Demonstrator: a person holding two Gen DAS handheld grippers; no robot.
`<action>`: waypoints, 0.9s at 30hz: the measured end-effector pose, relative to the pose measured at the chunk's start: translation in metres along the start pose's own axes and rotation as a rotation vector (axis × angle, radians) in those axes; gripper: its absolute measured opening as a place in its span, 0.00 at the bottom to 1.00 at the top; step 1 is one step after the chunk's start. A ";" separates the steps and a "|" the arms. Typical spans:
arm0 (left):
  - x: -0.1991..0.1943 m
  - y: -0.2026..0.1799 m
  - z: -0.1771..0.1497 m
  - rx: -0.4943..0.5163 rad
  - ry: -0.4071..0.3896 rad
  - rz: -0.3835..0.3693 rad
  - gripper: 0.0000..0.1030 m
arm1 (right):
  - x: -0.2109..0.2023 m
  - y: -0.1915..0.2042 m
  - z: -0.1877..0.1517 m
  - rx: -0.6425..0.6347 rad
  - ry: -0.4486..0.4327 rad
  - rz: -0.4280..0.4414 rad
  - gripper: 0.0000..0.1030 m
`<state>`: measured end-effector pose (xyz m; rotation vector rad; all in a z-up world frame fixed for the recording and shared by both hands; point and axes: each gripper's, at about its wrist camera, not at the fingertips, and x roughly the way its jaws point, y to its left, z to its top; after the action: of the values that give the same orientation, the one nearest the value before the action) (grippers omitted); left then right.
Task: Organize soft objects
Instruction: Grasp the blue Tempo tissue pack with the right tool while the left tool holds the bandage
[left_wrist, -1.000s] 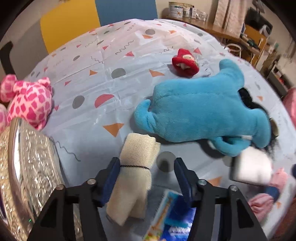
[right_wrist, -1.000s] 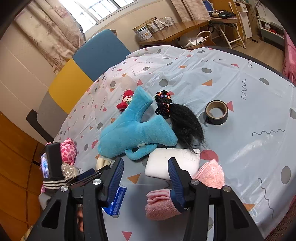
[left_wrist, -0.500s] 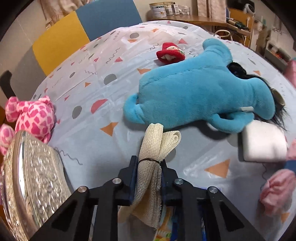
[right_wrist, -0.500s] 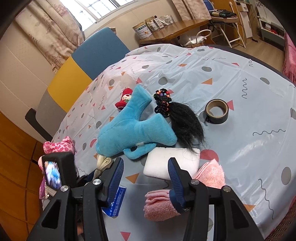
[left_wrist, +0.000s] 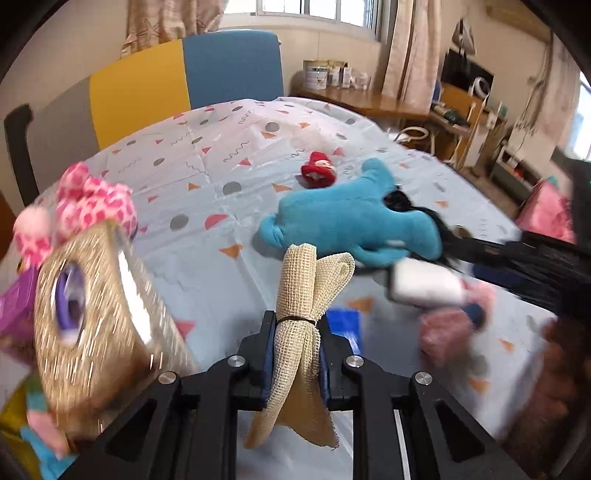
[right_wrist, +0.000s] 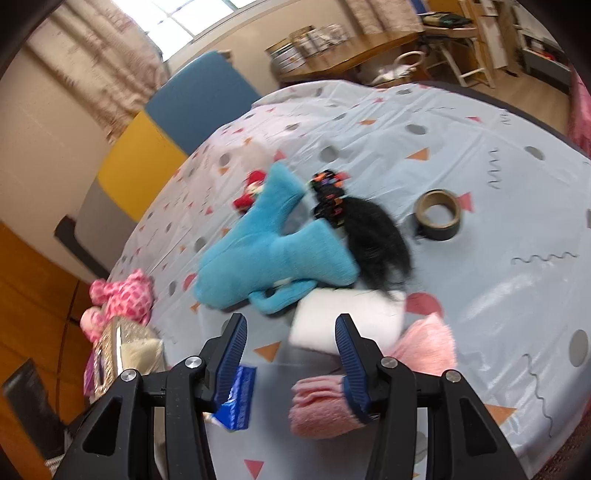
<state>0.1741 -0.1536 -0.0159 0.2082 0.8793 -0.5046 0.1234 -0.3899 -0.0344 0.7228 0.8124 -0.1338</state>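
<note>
My left gripper (left_wrist: 295, 325) is shut on a rolled cream mesh cloth (left_wrist: 299, 314) tied with a dark band, held up off the table. To its left stands a shiny silver-gold container (left_wrist: 92, 317). A blue plush toy (left_wrist: 347, 221) lies mid-table, with a white foam block (left_wrist: 424, 284) and pink towels (left_wrist: 447, 325) near it. My right gripper (right_wrist: 290, 350) hovers open over the table's near side, nothing between its fingers. The white block (right_wrist: 347, 317) and a pink towel (right_wrist: 417, 347) lie just beyond it, past them the blue plush (right_wrist: 266, 251).
A pink spotted plush (left_wrist: 92, 206) sits behind the container. A small red doll (left_wrist: 317, 171), a black wig (right_wrist: 373, 232) with coloured ties, a tape roll (right_wrist: 437, 214) and a blue packet (right_wrist: 236, 398) lie on the patterned tablecloth (right_wrist: 480, 147). A colourful chair (left_wrist: 184, 81) stands behind.
My left gripper closed on the cream mesh roll and lifted it off the table, swinging toward the shiny container. The right gripper stayed put, still open.
</note>
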 end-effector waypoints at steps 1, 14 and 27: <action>-0.008 0.001 -0.007 -0.010 0.001 -0.016 0.19 | 0.003 0.004 -0.002 -0.016 0.023 0.028 0.49; -0.028 0.036 -0.128 -0.265 0.150 -0.092 0.20 | 0.055 0.085 -0.054 -0.341 0.282 0.021 0.71; -0.018 0.040 -0.141 -0.291 0.115 -0.100 0.20 | 0.113 0.097 -0.069 -0.437 0.361 -0.107 0.59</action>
<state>0.0885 -0.0603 -0.0912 -0.0733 1.0675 -0.4542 0.1953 -0.2549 -0.0936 0.2902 1.1797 0.0813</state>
